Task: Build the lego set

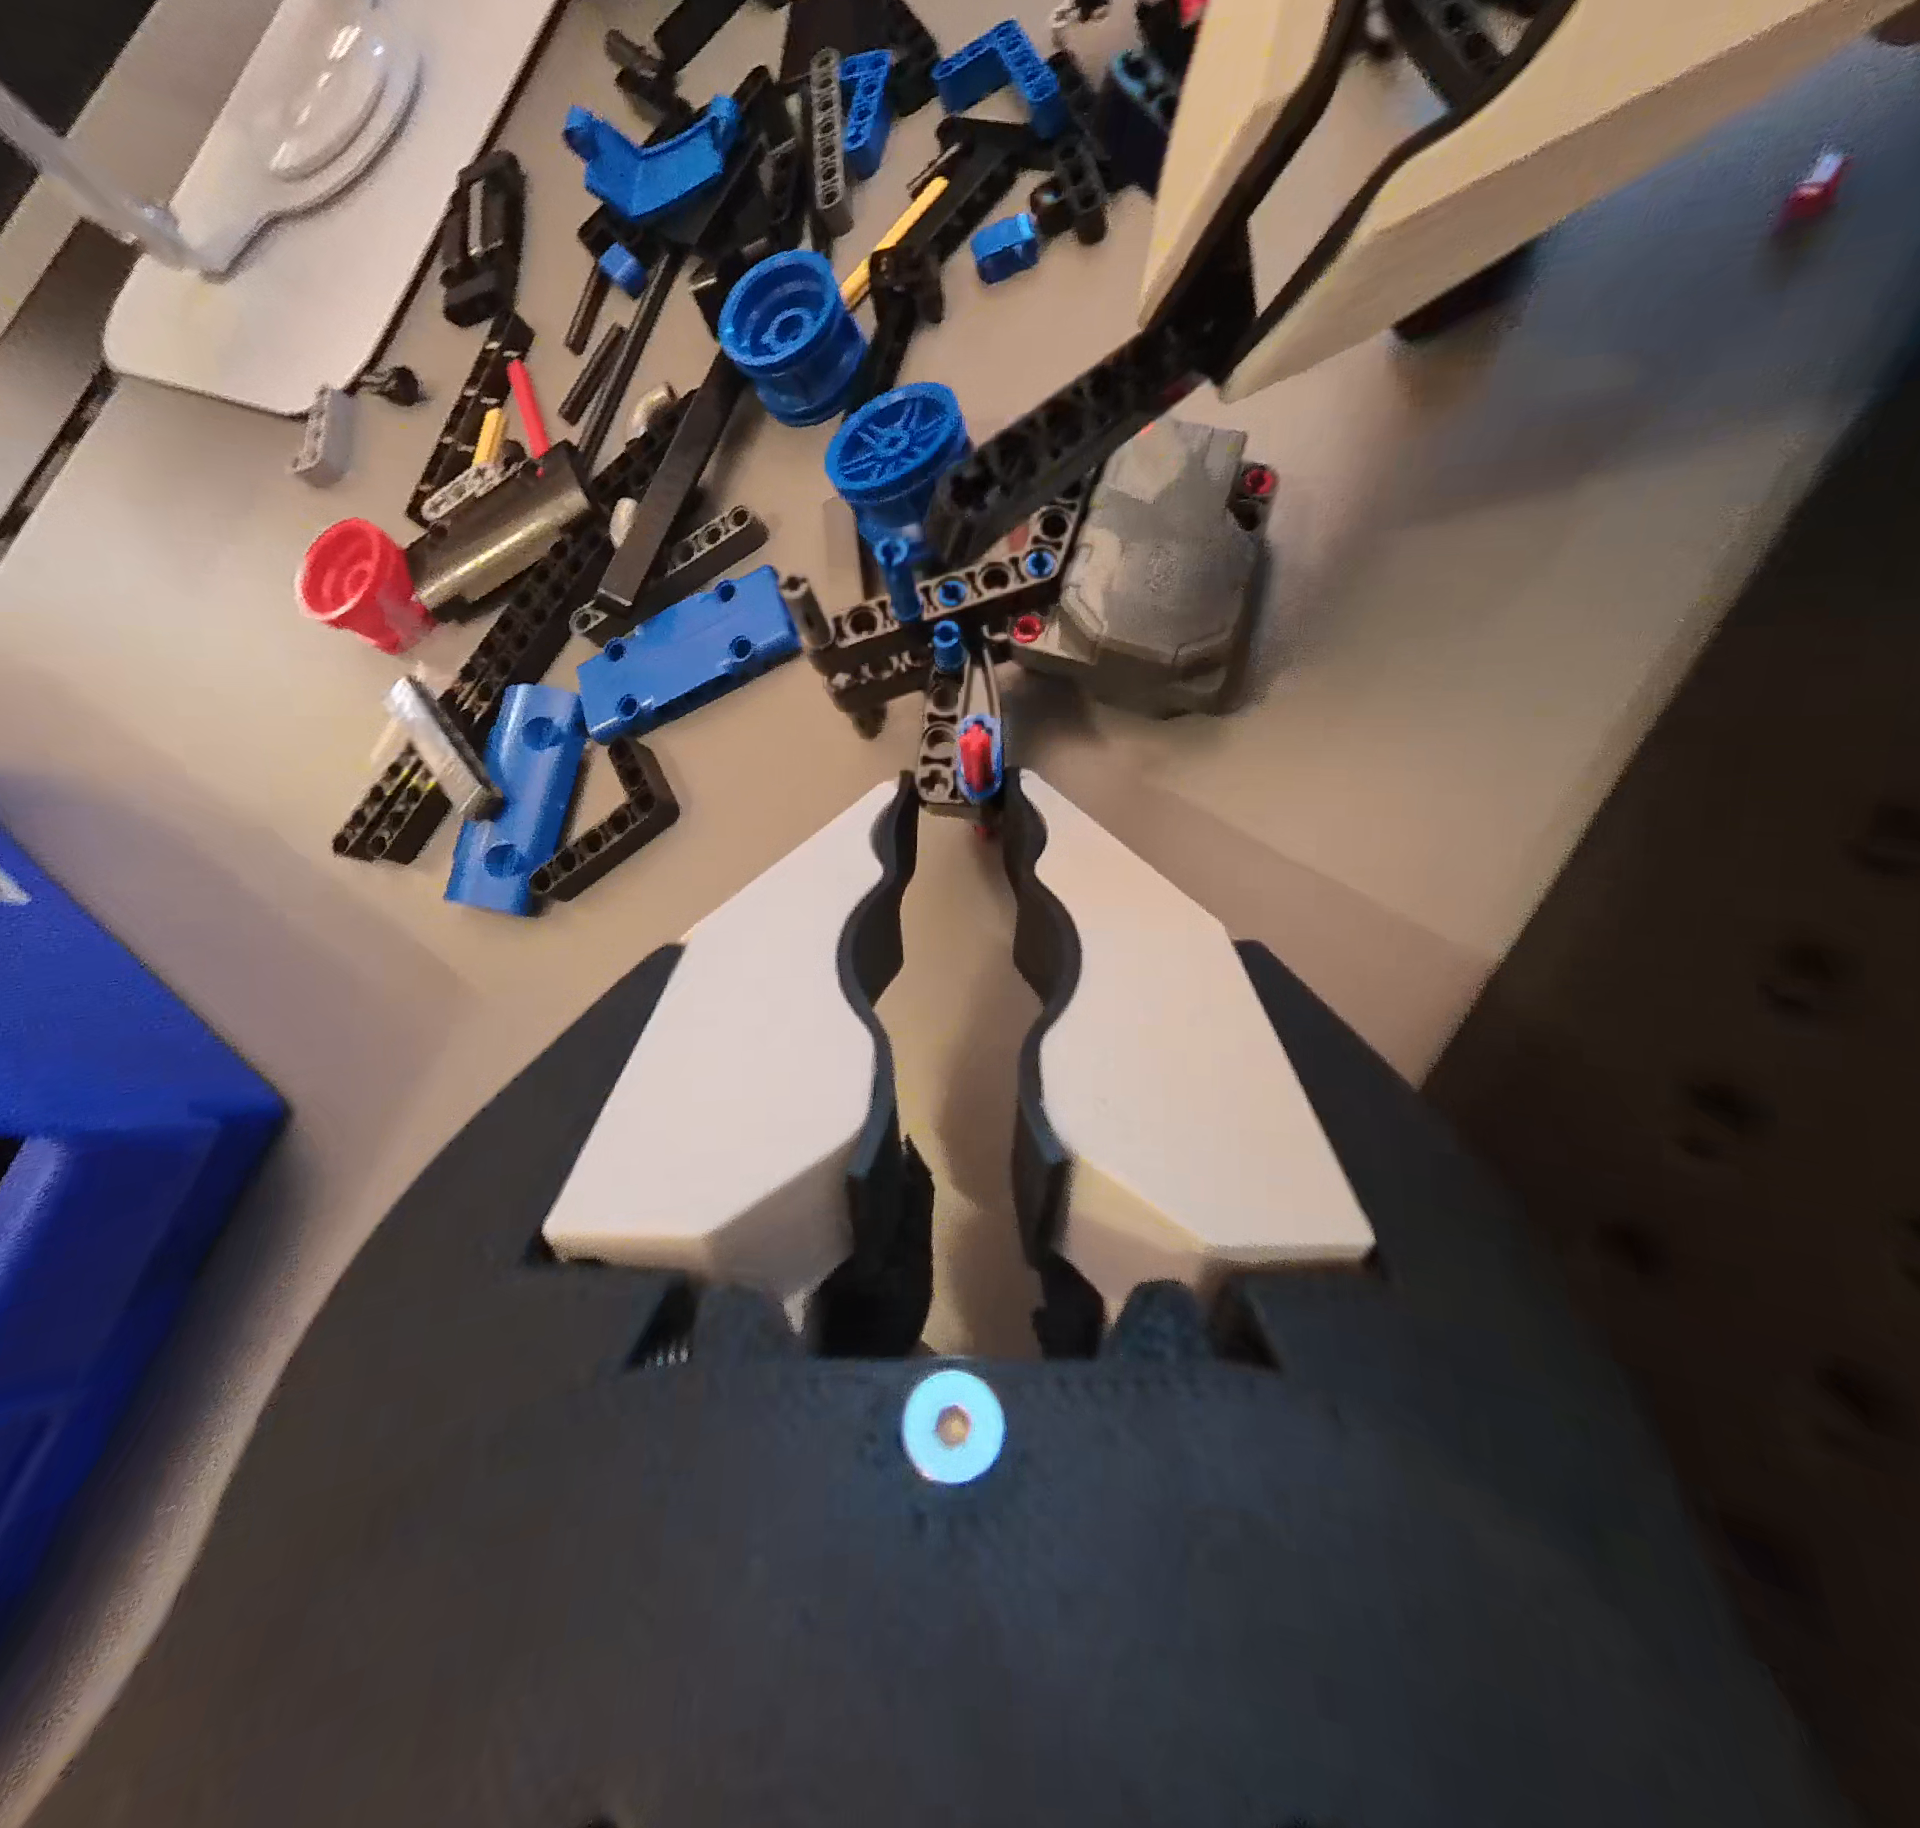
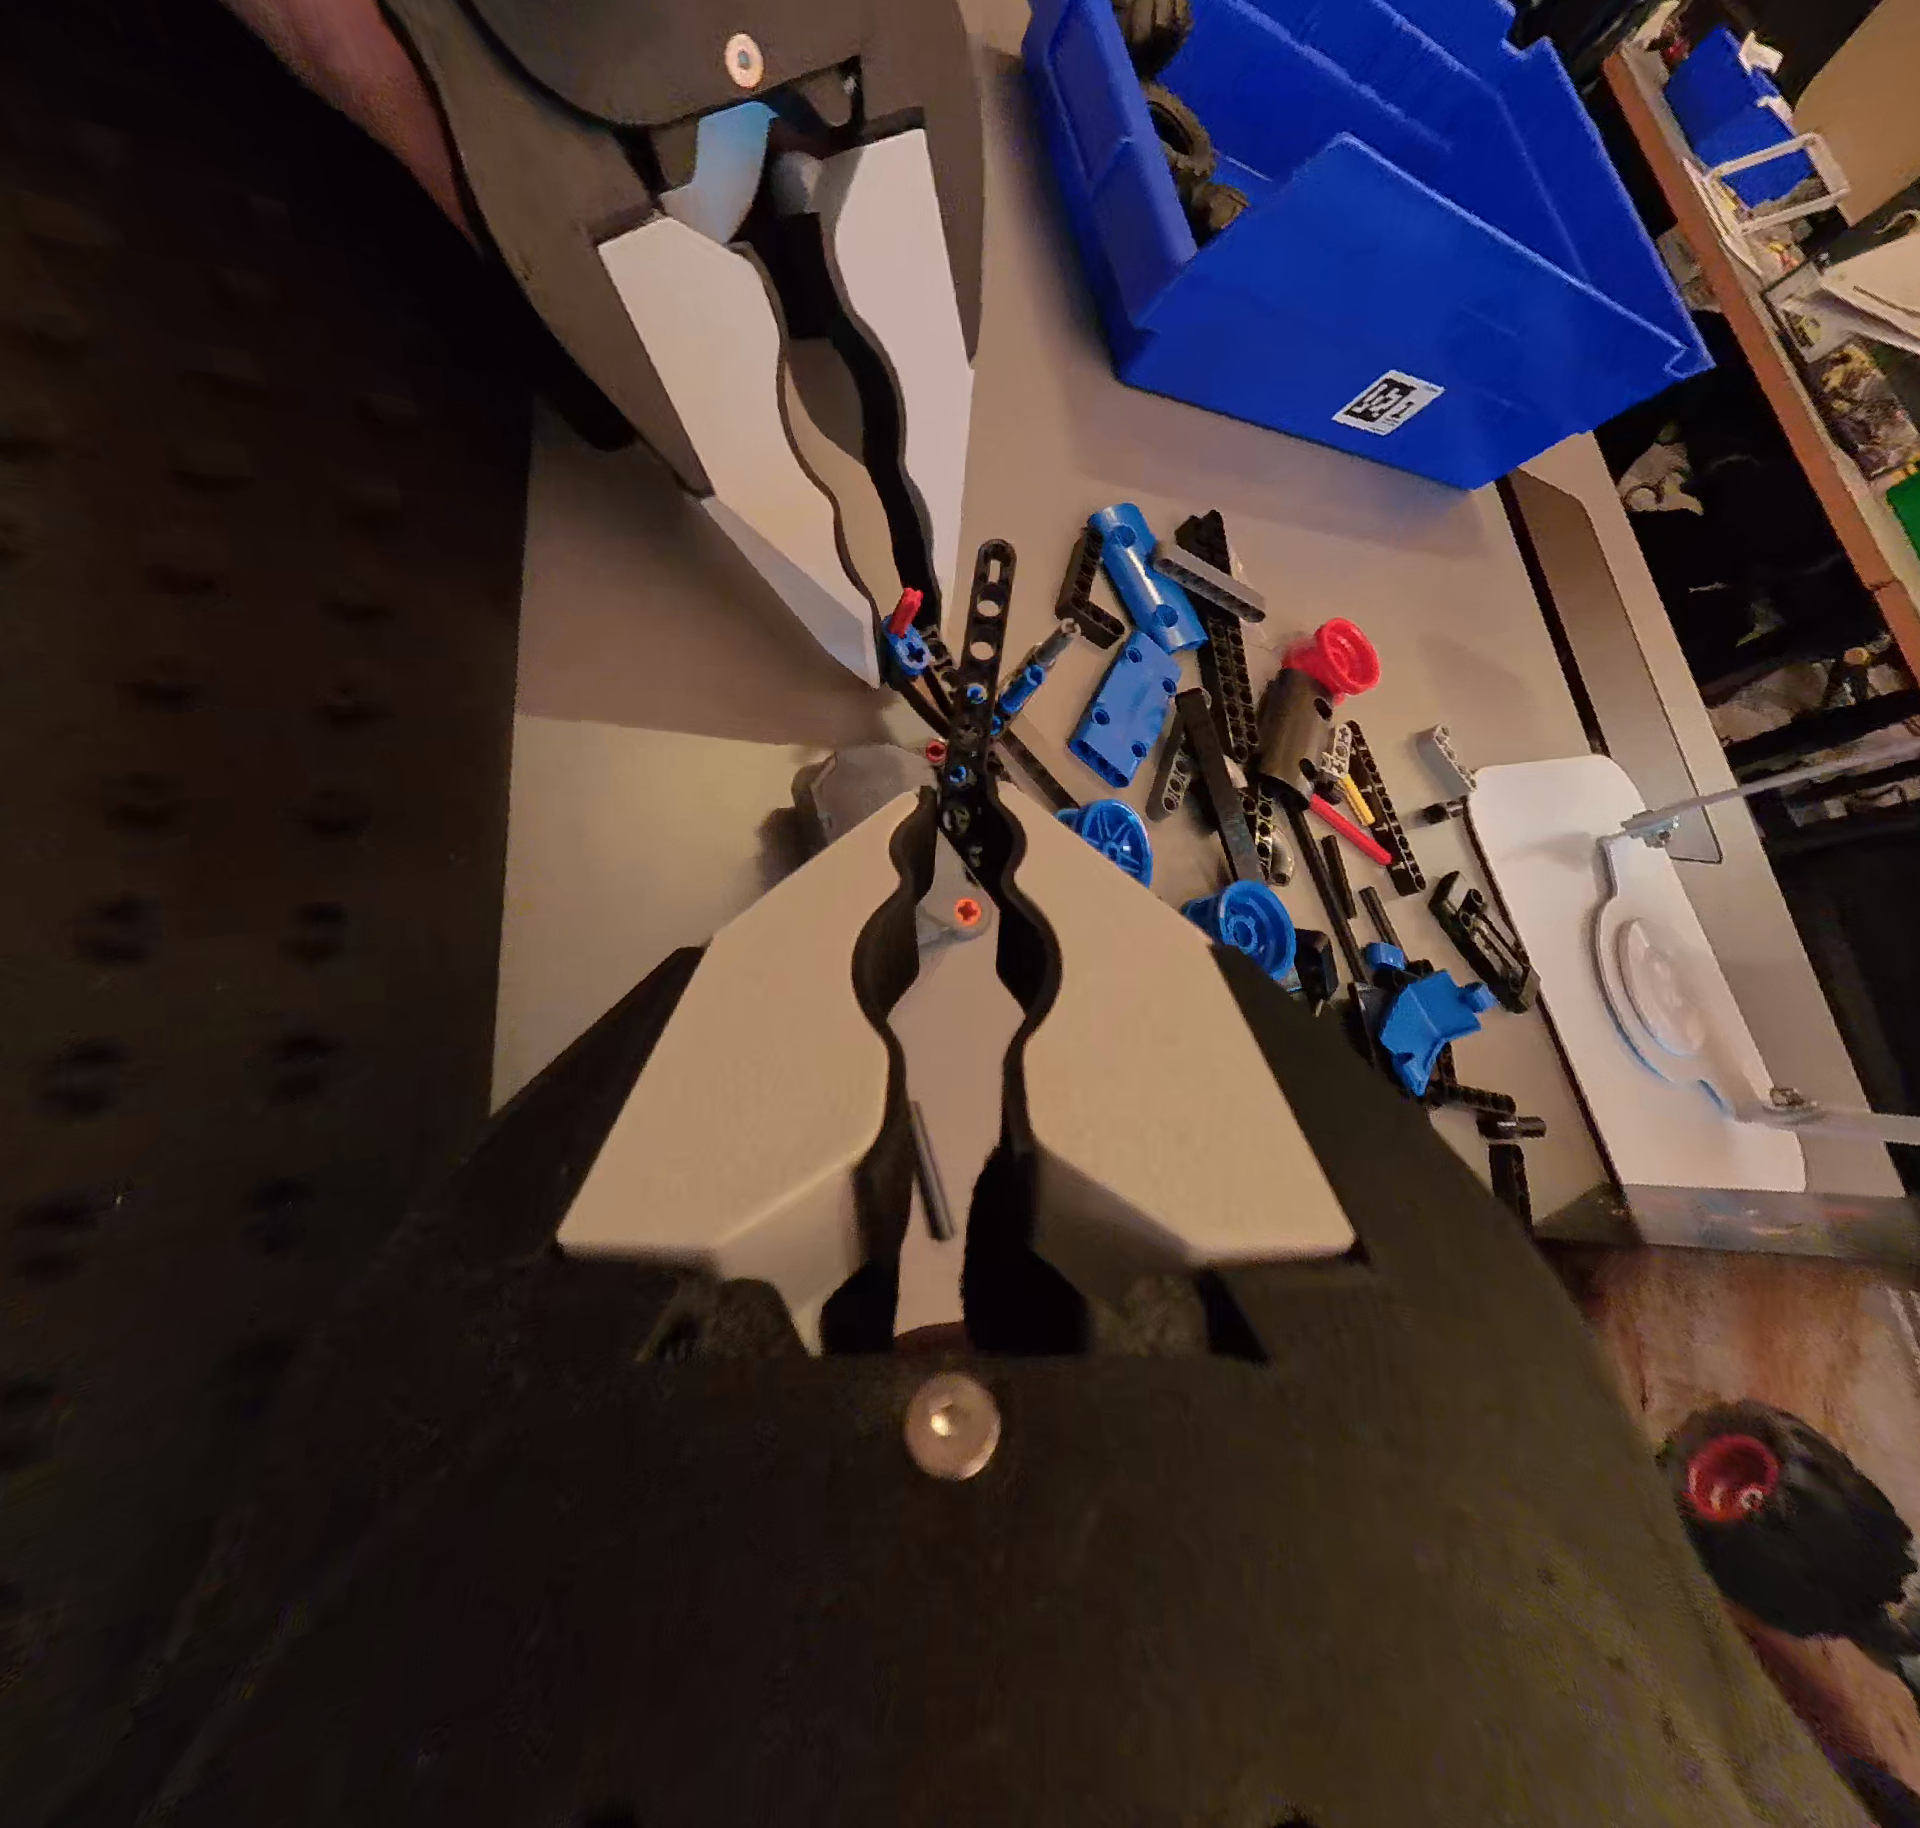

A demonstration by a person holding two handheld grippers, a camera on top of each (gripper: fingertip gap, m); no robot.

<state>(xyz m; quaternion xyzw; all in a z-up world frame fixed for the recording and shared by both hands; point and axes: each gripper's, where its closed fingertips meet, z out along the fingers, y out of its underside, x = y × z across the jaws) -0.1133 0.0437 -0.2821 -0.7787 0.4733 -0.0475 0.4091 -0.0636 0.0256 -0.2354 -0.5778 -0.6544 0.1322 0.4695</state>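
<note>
A partly built Lego assembly (image 1: 961, 604) of black beams with blue pins sits against a grey motor block (image 1: 1153, 573) on the table. My left gripper (image 1: 961, 791) is shut on a short black beam end (image 1: 940, 750) that carries a red pin and a blue connector. My right gripper (image 1: 1195, 365) comes in from the upper right, shut on a long black beam (image 1: 1070, 438) joined to the assembly. In the right wrist view, my right gripper (image 2: 961, 812) grips that beam (image 2: 982, 635) and my left gripper (image 2: 909, 635) holds the other end.
Loose blue, black and red parts lie in a pile (image 1: 665, 428), with blue wheel hubs (image 1: 795, 334) and a red hub (image 1: 358, 583). A blue bin (image 2: 1351, 220) holds black tyres. A white stand base (image 2: 1621, 947) sits beyond the pile. A dark perforated surface (image 1: 1714, 1051) borders the table. About 7 cm separates my left fingertips from my right.
</note>
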